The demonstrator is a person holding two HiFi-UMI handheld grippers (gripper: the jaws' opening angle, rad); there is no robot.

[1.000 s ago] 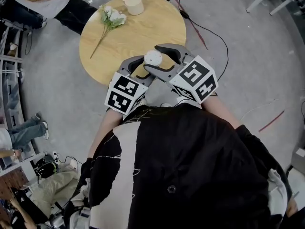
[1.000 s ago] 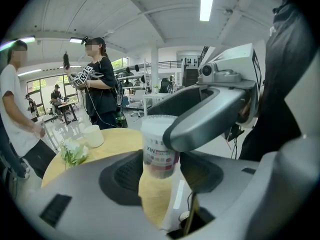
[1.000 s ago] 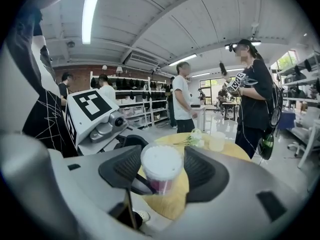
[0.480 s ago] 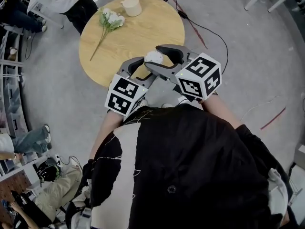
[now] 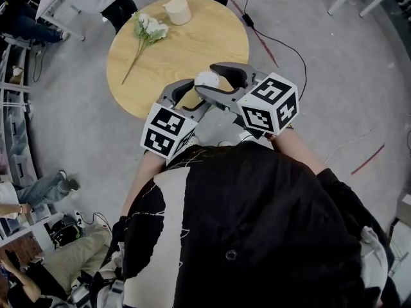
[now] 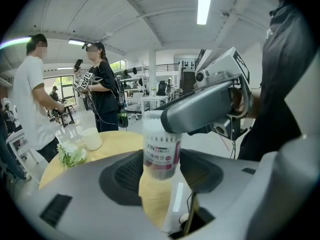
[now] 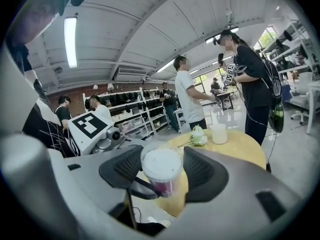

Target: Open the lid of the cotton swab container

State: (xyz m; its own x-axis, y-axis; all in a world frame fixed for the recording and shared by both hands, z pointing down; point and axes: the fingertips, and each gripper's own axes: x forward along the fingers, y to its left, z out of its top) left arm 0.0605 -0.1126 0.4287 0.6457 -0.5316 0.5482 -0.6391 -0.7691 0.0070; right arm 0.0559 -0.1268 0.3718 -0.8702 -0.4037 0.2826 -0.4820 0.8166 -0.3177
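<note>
One cotton swab container (image 5: pixel 207 78), held up in the air over the near edge of the round wooden table (image 5: pixel 192 43), just above the middle of the head view. It's a clear tub with a pink and white label, and you can see the white swab tips through the top.

The left gripper (image 6: pixel 162 171) has its jaws clamped on the labelled body, one pad against each side, and the tub stands upright between them. The right gripper (image 7: pixel 162 170) comes at it from the other side, jaws closed on the lid (image 7: pixel 161 164) at the top end. In the left gripper view one of its grey jaws crosses right over the tub's top, so I can't see the seam, but the lid looks like it's on. In the head view both marker cubes sit low centre, right above the person's black top, with the jaws reaching up towards the tub.

Further out on the table there's a sprig of white flowers (image 5: pixel 148 27) at the upper left and a cream cup (image 5: pixel 178 8) near the far edge. A black cable (image 5: pixel 276 43) runs across the grey floor on the right. Two people stand behind the table, one in a white shirt (image 6: pixel 30 109), one in black (image 6: pixel 102 99).
</note>
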